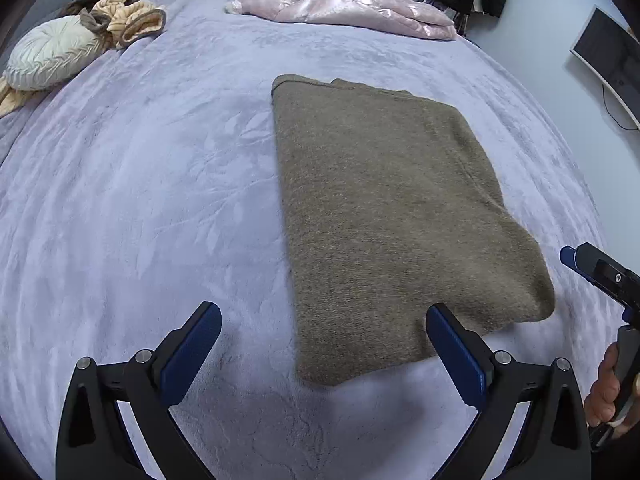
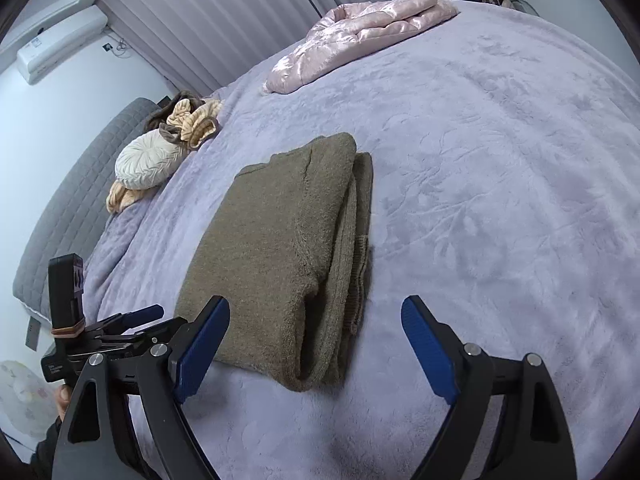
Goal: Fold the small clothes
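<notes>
A brown knitted sweater (image 1: 384, 208) lies folded into a flat rectangle on the lilac bedspread (image 1: 140, 200). My left gripper (image 1: 324, 320) hovers open just before its near edge, the right finger over the sweater's near corner, nothing held. In the right wrist view the same sweater (image 2: 280, 248) shows stacked layers along its right side. My right gripper (image 2: 316, 316) stands open over the sweater's near end, nothing between its fingers. The left gripper's body (image 2: 100, 328) shows at the far left, the right gripper's tip (image 1: 596, 272) at the far right.
A pink shiny quilted garment (image 1: 344, 4) lies at the far side of the bed. A white round cushion (image 1: 52, 54) and beige clothes (image 1: 128, 16) sit at the far left. A monitor (image 1: 608, 60) hangs at right. A grey headboard (image 2: 68, 200) stands left.
</notes>
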`<state>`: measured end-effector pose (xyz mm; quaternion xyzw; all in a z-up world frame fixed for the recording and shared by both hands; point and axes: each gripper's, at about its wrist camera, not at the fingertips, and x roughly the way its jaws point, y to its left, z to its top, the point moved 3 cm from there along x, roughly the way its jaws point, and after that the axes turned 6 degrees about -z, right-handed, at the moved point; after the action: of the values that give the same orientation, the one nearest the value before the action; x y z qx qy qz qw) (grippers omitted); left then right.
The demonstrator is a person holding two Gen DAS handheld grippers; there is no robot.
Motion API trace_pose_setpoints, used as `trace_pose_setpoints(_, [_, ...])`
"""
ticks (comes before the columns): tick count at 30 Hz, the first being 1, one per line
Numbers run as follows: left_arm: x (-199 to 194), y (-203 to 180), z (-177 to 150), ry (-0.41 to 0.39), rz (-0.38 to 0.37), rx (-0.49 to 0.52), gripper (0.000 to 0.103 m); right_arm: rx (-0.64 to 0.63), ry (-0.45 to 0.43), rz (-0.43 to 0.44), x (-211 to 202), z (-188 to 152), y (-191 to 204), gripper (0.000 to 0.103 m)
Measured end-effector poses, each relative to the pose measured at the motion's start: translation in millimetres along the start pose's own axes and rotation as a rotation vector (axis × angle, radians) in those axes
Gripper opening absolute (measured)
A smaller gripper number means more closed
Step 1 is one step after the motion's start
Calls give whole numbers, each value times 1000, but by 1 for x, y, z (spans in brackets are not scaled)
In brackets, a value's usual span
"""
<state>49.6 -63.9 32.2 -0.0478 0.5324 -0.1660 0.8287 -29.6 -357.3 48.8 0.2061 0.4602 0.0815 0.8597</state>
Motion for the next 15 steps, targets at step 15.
trace_pose_setpoints(15, [-12,-9,25,-49,40,25,103,3,57,6,18,5,-2,90])
